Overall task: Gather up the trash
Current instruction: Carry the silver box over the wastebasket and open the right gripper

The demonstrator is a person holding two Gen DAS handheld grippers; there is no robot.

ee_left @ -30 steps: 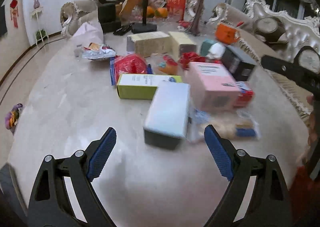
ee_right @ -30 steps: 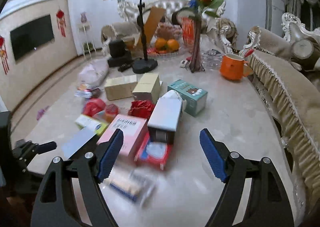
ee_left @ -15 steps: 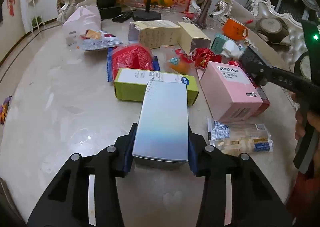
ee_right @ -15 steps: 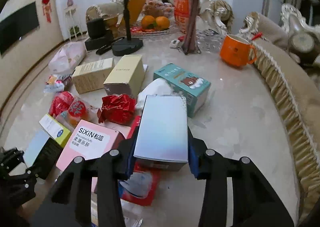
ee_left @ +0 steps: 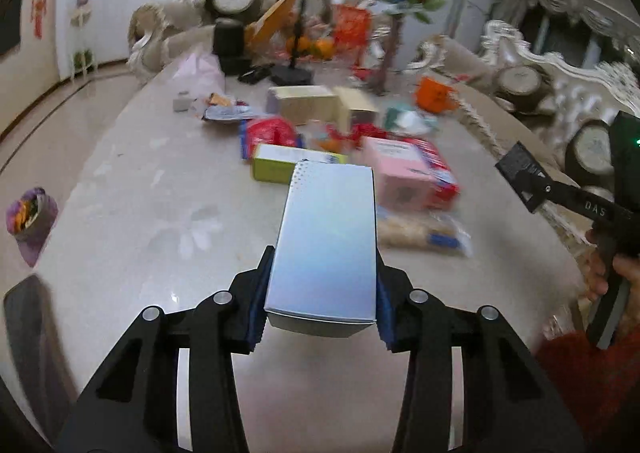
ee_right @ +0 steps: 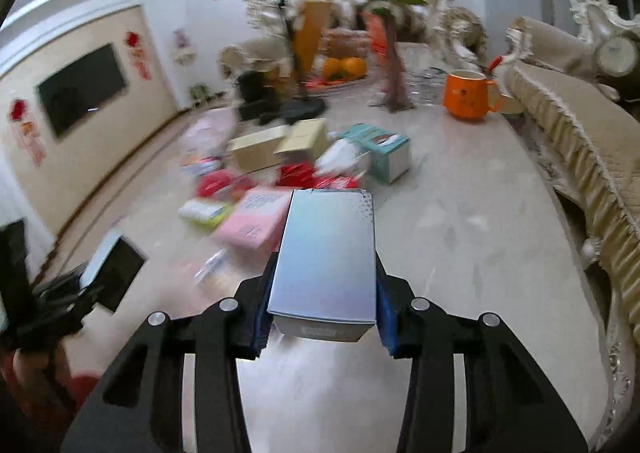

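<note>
My left gripper (ee_left: 322, 295) is shut on a silvery-blue box (ee_left: 328, 237) and holds it above the marble table (ee_left: 140, 213). My right gripper (ee_right: 322, 307) is shut on a second, matching silvery-blue box (ee_right: 326, 253), also held off the table. In each view the other hand's gripper shows at the edge with the dark end of its box: the right-hand box (ee_left: 520, 169) and the left-hand box (ee_right: 114, 265). The trash pile lies beyond: a pink box (ee_left: 400, 165), a green box (ee_left: 288, 163), a red bag (ee_left: 268, 131) and a clear snack packet (ee_left: 420, 231).
An orange mug (ee_right: 468, 95), a teal box (ee_right: 380, 149), two tan cartons (ee_right: 276, 145) and a vase of roses (ee_right: 394, 65) stand farther back. A fringed sofa (ee_right: 580, 141) borders the table's right side. A purple bag (ee_left: 30, 217) lies on the floor at left.
Both grippers went from open to shut, each on a silvery-blue box, then lifted the boxes and drew back from the pile. The background is blurred by motion now.
</note>
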